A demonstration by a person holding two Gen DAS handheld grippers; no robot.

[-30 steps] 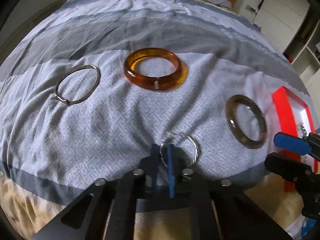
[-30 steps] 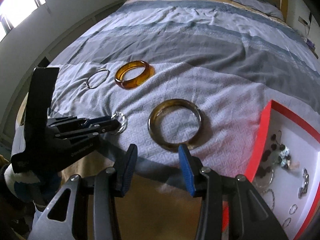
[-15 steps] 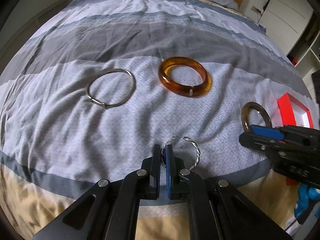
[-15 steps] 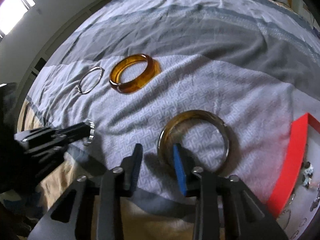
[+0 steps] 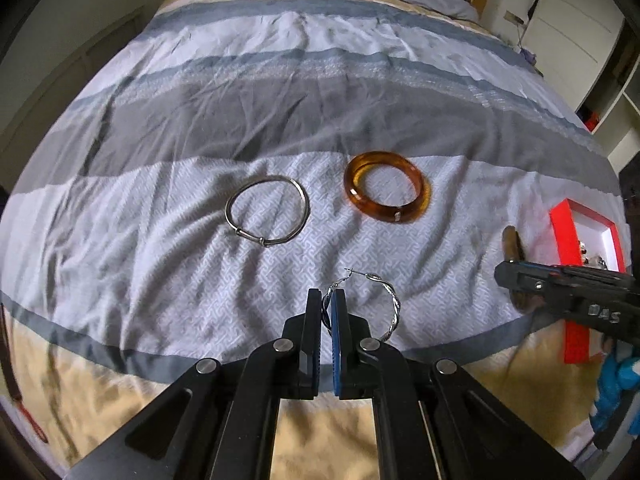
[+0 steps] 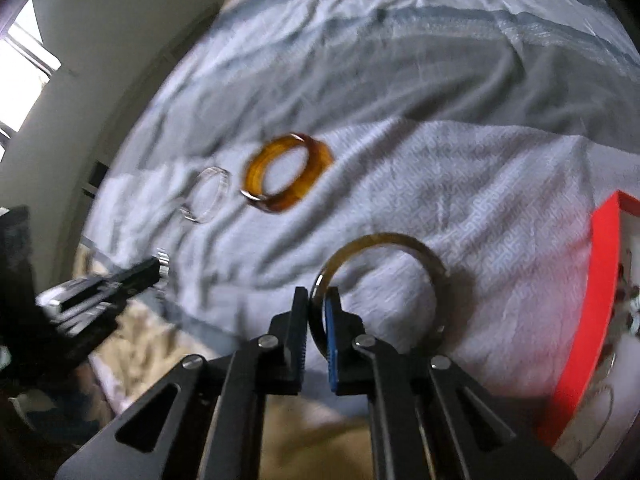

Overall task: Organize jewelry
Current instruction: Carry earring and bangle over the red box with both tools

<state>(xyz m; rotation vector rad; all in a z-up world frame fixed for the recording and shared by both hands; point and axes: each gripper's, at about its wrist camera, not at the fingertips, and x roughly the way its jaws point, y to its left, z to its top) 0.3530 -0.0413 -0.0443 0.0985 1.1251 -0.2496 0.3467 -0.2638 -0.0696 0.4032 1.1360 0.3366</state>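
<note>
Two grippers each clamp one piece: the left gripper pinches a twisted silver hoop, the right gripper a dark olive bangle. An amber bangle and a wire bangle lie apart on the striped bedspread; a red tray sits at its right edge.

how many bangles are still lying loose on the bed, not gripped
2: the thin silver wire bangle lies left of the chunky amber resin bangle, both mid-bed on the white patterned cloth. More may sit hidden in the red tray.
</note>
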